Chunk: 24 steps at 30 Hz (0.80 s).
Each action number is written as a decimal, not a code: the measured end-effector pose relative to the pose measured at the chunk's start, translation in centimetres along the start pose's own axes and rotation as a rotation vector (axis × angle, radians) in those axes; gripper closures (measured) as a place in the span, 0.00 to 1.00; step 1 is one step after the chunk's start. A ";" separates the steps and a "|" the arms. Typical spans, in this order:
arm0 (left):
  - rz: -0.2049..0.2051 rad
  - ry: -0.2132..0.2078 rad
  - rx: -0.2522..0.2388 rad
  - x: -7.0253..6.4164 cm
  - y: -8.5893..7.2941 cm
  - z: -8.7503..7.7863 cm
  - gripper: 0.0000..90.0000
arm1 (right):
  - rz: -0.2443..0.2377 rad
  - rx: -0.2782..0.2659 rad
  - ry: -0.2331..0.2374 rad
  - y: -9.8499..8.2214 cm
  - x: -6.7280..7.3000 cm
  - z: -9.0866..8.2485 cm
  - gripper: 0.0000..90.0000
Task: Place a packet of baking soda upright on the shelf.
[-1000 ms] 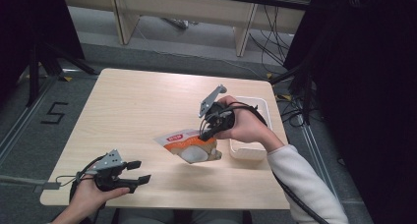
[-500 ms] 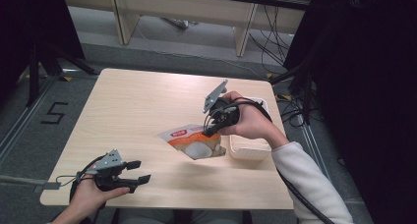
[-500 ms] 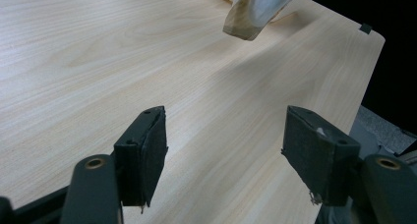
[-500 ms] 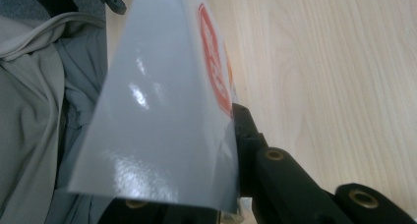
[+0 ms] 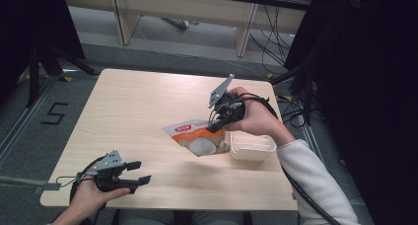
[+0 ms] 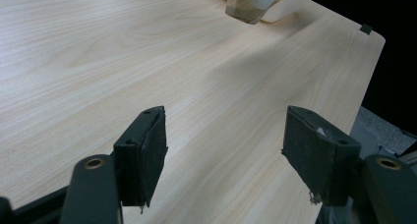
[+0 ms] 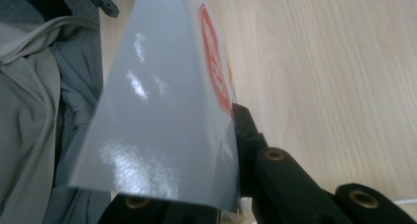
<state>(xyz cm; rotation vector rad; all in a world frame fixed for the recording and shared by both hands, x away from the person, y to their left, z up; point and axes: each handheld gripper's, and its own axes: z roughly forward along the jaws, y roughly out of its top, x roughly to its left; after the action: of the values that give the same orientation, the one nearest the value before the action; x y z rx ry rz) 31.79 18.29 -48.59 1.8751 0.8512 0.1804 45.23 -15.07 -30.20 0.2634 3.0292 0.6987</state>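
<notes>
Wooden table (image 5: 148, 111), right gripper (image 5: 213, 129) apparently gripping pouch (image 5: 194, 133)

Pouch (image 7: 162, 111) hides one jaw, its contents perhaps food, unclear

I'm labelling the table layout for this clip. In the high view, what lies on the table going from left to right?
left gripper → food pouch → right gripper, shut on the pouch's edge → white tray
</notes>
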 end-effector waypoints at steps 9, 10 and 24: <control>-0.008 0.000 -0.005 -0.1 0.0 0.0 0.36 | 0.004 -0.005 -0.007 -0.1 -0.3 -0.7 1.00; -0.008 0.000 -0.005 -0.1 0.0 0.0 0.36 | 0.004 -0.005 -0.007 -0.1 -0.3 -0.7 1.00; -0.004 0.003 -0.004 0.0 0.0 0.0 0.36 | 0.015 -0.018 -0.017 -0.3 -0.9 -2.0 1.00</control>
<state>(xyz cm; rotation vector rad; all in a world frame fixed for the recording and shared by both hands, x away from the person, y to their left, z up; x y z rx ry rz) 31.78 18.27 -48.57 1.8697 0.8560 0.1820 45.92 -16.36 -28.51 0.2906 3.0063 0.7211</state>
